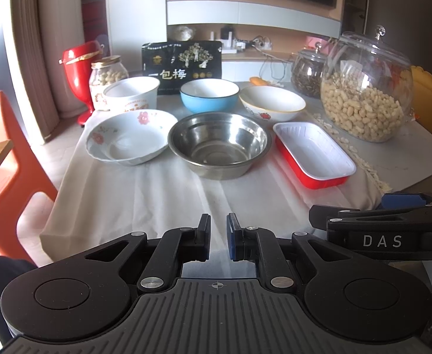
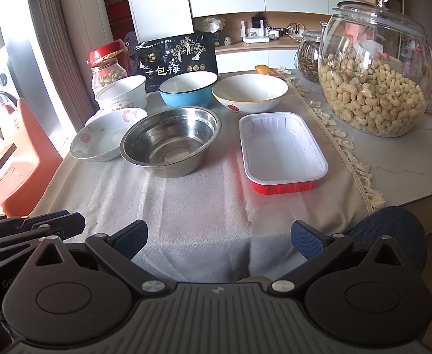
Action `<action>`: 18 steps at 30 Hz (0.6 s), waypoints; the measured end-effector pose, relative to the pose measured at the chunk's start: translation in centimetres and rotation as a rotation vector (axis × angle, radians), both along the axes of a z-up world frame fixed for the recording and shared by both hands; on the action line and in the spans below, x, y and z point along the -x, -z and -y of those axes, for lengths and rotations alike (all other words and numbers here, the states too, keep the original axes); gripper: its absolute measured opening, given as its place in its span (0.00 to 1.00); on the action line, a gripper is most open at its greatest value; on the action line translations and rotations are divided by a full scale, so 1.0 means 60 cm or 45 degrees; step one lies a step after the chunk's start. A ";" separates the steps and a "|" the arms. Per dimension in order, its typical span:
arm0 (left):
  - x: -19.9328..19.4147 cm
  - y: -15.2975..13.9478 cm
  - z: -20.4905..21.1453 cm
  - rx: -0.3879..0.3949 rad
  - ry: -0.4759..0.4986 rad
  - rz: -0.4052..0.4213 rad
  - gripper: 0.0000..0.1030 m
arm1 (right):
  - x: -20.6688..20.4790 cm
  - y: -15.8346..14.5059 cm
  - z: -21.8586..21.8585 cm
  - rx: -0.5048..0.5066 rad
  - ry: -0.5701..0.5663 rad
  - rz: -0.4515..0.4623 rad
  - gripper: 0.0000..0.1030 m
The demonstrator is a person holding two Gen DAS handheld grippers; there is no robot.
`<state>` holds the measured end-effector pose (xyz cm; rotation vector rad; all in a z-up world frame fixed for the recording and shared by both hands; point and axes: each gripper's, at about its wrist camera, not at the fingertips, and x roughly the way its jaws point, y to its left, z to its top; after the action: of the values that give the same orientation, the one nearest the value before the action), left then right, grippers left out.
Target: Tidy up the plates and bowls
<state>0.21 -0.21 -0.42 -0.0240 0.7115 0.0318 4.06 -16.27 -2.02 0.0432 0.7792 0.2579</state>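
On the white cloth stand a steel bowl (image 1: pixel 217 144) (image 2: pixel 171 140), a floral white dish (image 1: pixel 130 135) (image 2: pixel 98 138) to its left and a red tray with a white inside (image 1: pixel 313 153) (image 2: pixel 281 150) to its right. Behind them are a white tub (image 1: pixel 132 93) (image 2: pixel 123 93), a blue bowl (image 1: pixel 208 94) (image 2: pixel 188 88) and a white bowl with a red motif (image 1: pixel 272 101) (image 2: pixel 250 93). My left gripper (image 1: pixel 218 236) is nearly shut and empty, near the table's front edge. My right gripper (image 2: pixel 219 240) is open and empty, near the front edge.
A big jar of peanuts (image 1: pixel 366 88) (image 2: pixel 374 70) and a smaller jar (image 1: pixel 307 70) stand at the right. A black snack bag (image 1: pixel 182 65), a nut jar (image 1: pixel 106 76) and a red container (image 1: pixel 80 67) stand at the back. An orange chair (image 1: pixel 6 171) is at the left.
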 end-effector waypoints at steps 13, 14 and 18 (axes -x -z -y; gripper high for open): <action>0.000 0.003 0.003 -0.001 0.006 -0.004 0.14 | 0.000 0.001 0.000 -0.001 0.000 -0.002 1.00; 0.000 0.002 0.003 -0.002 0.006 -0.004 0.14 | 0.000 0.001 0.000 -0.002 0.000 -0.003 1.00; 0.000 0.002 0.003 -0.002 0.006 -0.004 0.14 | 0.000 0.002 0.000 -0.004 -0.001 -0.004 1.00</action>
<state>0.23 -0.39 -0.54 -0.0213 0.7147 0.0281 4.03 -16.24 -2.17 0.0461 0.7820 0.2595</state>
